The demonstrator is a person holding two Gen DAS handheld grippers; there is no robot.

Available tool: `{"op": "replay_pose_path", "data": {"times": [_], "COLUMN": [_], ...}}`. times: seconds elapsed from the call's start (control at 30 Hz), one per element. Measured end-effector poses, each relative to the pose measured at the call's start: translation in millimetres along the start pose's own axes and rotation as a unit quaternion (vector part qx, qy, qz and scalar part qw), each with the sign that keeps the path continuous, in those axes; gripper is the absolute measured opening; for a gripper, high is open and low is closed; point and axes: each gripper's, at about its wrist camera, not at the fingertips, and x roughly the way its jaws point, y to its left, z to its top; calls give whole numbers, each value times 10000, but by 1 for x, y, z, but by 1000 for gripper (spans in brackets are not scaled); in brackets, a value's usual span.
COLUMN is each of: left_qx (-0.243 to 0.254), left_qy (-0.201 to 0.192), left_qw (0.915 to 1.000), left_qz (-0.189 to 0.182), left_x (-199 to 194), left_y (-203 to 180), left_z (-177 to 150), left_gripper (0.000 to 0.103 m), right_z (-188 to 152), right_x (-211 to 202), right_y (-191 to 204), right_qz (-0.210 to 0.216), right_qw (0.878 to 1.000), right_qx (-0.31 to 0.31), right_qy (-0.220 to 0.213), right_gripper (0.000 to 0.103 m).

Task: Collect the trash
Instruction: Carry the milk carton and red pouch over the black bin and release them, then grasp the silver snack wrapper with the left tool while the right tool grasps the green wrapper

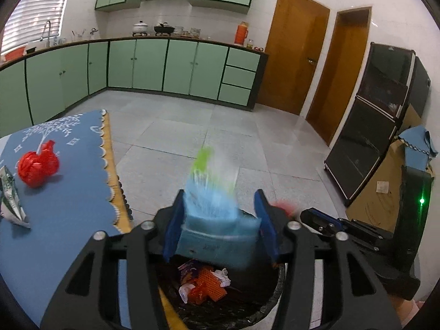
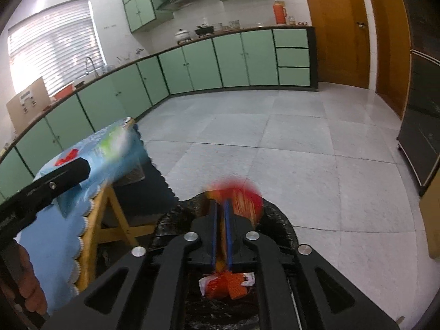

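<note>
My left gripper (image 1: pixel 220 205) stands wide open over the black-lined trash bin (image 1: pixel 277 288). A blue and green packet (image 1: pixel 213 192) sits blurred between its jaws; whether the pads touch it I cannot tell. My right gripper (image 2: pixel 220 206) is shut on a blurred red and orange wrapper (image 2: pixel 239 196) above the same bin (image 2: pixel 283 228). Crumpled wrappers (image 1: pixel 205 283) lie inside the bin, also seen in the right wrist view (image 2: pixel 225 286). A red crumpled bag (image 1: pixel 38 165) and a white-green wrapper (image 1: pixel 11 198) lie on the blue tablecloth (image 1: pixel 68 192).
The wooden table with the blue cloth (image 2: pixel 63 233) stands left of the bin. Green cabinets (image 1: pixel 165 66) line the far wall. A dark cabinet (image 1: pixel 371 126) and a cardboard box (image 1: pixel 385 187) stand at the right. Grey tiled floor (image 2: pixel 275 143) lies beyond.
</note>
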Motion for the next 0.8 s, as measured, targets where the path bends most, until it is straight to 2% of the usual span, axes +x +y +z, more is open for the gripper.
{"op": "replay_pose_path", "data": {"times": [0.03,0.1,0.37,0.43,0.6,0.7,0.8], "left_qx": [9,7,-150,-180,-330,-404,-555], "left_qy": [-3,2,-298,-365,-493,-529,-529], "left_qw": [10000,10000,9992,9982,9919,9838,9733], "left_qz": [-6,-35,226,438,1121,1663,2165], "left_x": [0,-1,-30,-44,-83,-108,-133], "left_y": [-1,1,22,35,77,108,140], "left_z": [0,0,5,4,-6,-15,-27], "left_gripper": [54,54,61,62,65,66,67], "right_z": [0,-1,-1,1,12,15,14], "right_x": [1,0,-17,-22,-28,-28,-23], "right_y": [-2,-5,2,12,50,86,120], "right_qz": [-31,-84,-75,-30,204,450,741], "right_qw": [10000,9999,9997,9995,9983,9964,9936], "right_qx": [40,92,65,28,-209,-432,-637], "right_qy": [7,-24,-244,-324,-500,-569,-560], "right_gripper": [20,27,48,57,73,81,83]}}
